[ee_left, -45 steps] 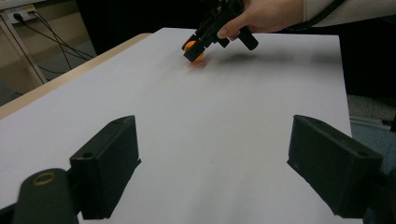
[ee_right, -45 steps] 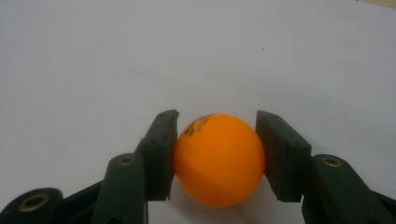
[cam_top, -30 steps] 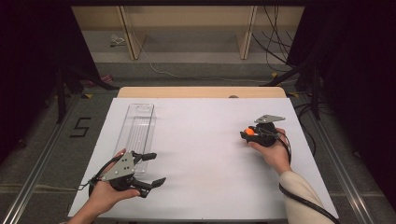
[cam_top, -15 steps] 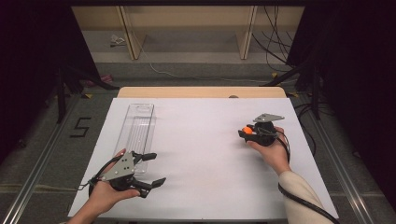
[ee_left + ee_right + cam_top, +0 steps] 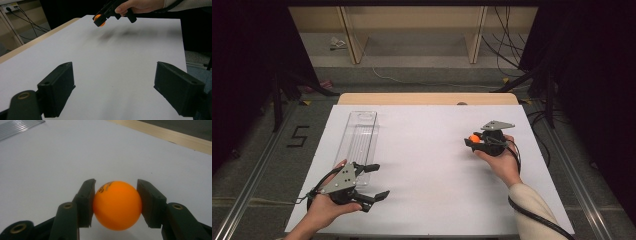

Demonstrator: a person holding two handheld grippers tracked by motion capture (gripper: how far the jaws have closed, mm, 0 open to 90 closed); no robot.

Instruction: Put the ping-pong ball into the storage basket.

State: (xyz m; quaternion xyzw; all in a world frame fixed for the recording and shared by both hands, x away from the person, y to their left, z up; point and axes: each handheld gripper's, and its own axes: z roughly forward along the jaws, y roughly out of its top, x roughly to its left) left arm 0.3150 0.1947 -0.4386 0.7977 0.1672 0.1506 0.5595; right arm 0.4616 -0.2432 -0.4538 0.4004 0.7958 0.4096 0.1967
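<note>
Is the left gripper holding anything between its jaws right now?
No: in the left gripper view the left gripper has its jaws spread wide with just the bare white table between them.

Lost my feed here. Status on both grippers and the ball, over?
Right gripper shut on orange ball, off the table. Left gripper open, empty. Clear tray far left, nothing in the way.

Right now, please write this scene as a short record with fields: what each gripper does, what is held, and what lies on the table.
right gripper: shut on the orange ball, held above the white table
ball marking: dark print on top, too small to read
left gripper: open, nothing between its jaws, near the table's front left
clear tray: long, on the table's left side, looks empty
ball and tray: apart, on opposite sides
</note>
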